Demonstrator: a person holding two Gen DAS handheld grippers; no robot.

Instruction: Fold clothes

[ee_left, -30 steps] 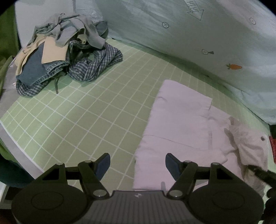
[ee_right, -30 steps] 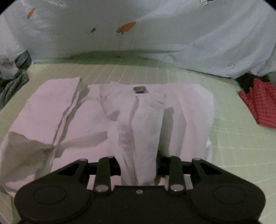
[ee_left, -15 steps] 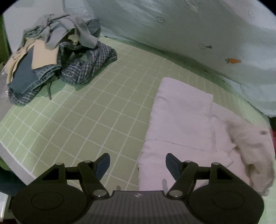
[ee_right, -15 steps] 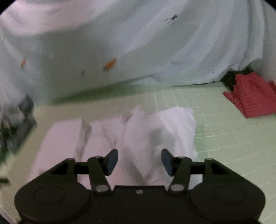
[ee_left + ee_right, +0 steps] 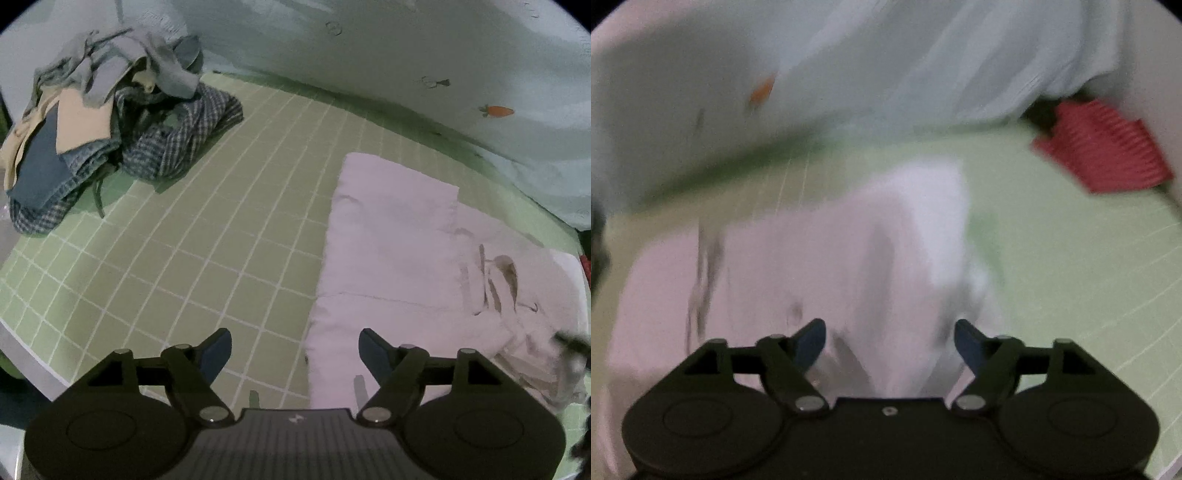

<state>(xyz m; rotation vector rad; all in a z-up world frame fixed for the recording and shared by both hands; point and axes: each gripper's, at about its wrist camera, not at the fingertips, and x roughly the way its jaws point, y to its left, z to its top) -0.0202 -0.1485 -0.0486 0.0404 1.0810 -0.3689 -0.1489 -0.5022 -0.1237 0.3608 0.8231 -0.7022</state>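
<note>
The pale pink shirt (image 5: pixel 399 254) is laid folded on the green gridded mat (image 5: pixel 207 236), and everything else is placed from it; to its left a broad stretch of bare mat is left free, bounded at the near left by the mat's pale border strip (image 5: pixel 22 343); beyond that free stretch, well apart from the shirt, a heap of unfolded clothes (image 5: pixel 110 129) in checked, denim and cream cloth is piled against the far corner. Behind the shirt the way is closed by a light printed sheet (image 5: pixel 369 74) hung close along the mat's far edge. In the blurred right view a red patterned cloth (image 5: pixel 1104 147) is seen to the shirt's right, apart from it, with open mat between. The left gripper (image 5: pixel 295 350) is held wide apart over the shirt's near left edge, with nothing gripped; the right gripper (image 5: pixel 890 339) has just been opening, its jaws spread wide with a raised fold of shirt between them, unpressed.
</note>
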